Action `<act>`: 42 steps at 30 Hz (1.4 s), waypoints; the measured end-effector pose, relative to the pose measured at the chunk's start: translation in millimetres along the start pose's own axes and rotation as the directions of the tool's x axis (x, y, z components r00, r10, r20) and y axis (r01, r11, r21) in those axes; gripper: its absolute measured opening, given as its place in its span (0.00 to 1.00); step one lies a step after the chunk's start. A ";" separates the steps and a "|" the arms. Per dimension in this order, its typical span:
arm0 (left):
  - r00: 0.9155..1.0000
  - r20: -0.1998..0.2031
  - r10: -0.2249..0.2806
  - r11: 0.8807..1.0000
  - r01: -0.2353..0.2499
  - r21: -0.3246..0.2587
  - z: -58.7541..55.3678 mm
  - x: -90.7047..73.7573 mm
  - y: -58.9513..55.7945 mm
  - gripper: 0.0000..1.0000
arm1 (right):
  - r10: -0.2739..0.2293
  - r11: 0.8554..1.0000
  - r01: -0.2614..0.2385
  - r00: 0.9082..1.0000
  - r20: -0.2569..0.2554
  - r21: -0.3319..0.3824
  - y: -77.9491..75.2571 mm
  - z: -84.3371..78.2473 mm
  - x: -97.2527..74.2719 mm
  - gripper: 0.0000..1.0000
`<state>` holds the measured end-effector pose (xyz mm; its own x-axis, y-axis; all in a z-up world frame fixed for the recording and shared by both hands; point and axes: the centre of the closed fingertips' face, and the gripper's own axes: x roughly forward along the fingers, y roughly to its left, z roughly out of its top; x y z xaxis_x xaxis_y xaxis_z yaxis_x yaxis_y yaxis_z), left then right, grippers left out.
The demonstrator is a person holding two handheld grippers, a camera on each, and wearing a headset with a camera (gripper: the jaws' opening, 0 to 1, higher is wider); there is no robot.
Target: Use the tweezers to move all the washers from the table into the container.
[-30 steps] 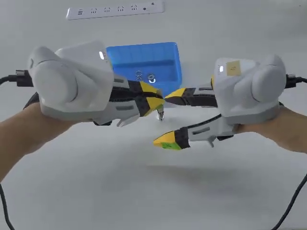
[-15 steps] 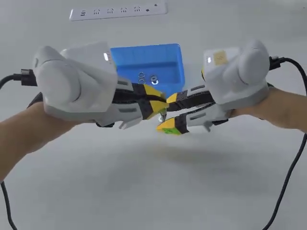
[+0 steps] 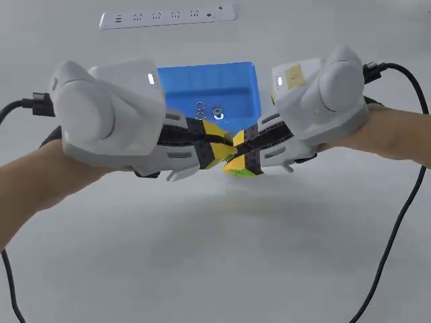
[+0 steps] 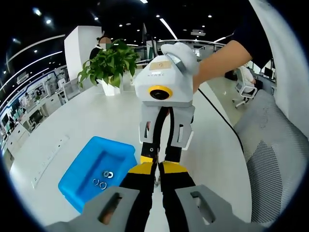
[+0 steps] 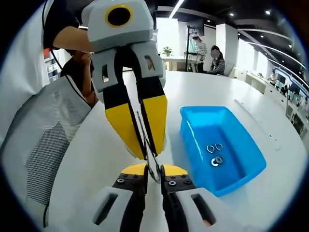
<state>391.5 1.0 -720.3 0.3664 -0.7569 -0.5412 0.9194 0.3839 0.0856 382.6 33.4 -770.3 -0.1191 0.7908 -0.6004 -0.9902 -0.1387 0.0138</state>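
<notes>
Left gripper [image 4: 157, 170]: jaws pressed together on the tweezers [image 5: 146, 140]. Right gripper [image 5: 154, 175] meets it nose to nose, jaws pinched on the same tweezers' free end. Head view: blue container [image 3: 202, 84] on the table just beyond the jaws at 12 o'clock, washers [image 3: 209, 112] lying in its near end; power strip [image 3: 168, 15] farther out at 12.
</notes>
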 end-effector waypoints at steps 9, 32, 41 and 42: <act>1.000 -0.001 0.011 1.000 -0.011 -0.019 -0.3 2.4 2.8 0.09 | -0.019 1.000 0.019 1.000 -0.004 -0.014 -3.1 -1.4 -0.1 0.10; 0.999 -0.039 0.023 1.000 -0.023 -0.003 -6.6 2.7 6.2 0.16 | -0.059 0.998 0.058 0.998 0.005 0.013 -10.8 -3.9 -0.2 0.10; 0.999 -0.025 0.035 0.999 -0.035 0.000 -2.1 -0.4 9.2 0.16 | -0.070 0.997 0.071 0.998 -0.005 0.011 -9.1 0.6 -3.6 0.10; 0.999 -0.025 0.038 0.999 -0.038 0.000 -2.2 -1.1 9.4 0.16 | -0.071 0.997 0.071 0.997 -0.006 0.009 -9.5 0.9 -3.7 0.10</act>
<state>399.4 6.6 -720.7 0.3976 -0.7282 -0.5582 0.9047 0.4124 0.1065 392.4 32.3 -767.5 -0.0479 0.7950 -0.6047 -0.9968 -0.0767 -0.0220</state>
